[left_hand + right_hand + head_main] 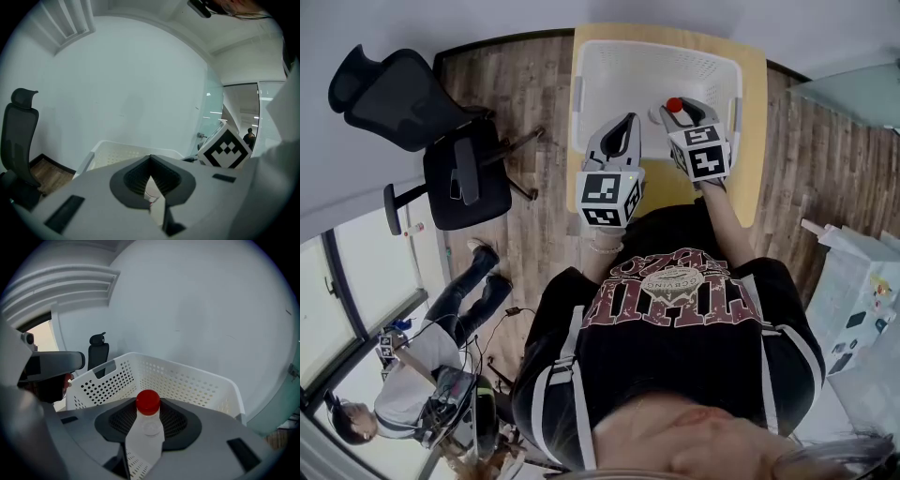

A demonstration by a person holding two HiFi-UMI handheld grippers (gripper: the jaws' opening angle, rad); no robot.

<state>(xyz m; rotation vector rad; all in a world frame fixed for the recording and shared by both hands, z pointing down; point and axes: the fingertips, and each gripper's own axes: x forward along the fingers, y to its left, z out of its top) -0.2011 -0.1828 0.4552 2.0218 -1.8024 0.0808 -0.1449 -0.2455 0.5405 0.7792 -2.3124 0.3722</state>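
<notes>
My right tongs (677,114), at 1 o'clock, are clamped on a clear bottle with a red cap (146,430). The cap pokes out past the tips and the body runs back between the pads. My left tongs (625,127), at 11 o'clock, are pinched down to a slit. Something pale shows in that slit, and I cannot tell what it is.

The grip worries me most. The bottle looks smooth and light, and the pads seem to bear on its shoulder, not its full body. Any slackening could let it swivel or slide out. The two tongs also hang near each other, so a careless swing of the left could knock the bottle askew.

Under the bottle, at 12 o'clock, is the white perforated basket (187,380), and the cap hangs towards its right wall. If the bottle fell there, I judge it could clip that rim and bounce outside. The basket fills most of the yellow surface (752,112), leaving narrow margins, so a stray bottle could roll onto the wooden floor (525,94). Leaning on the rim could also shove the basket towards an edge.
</notes>
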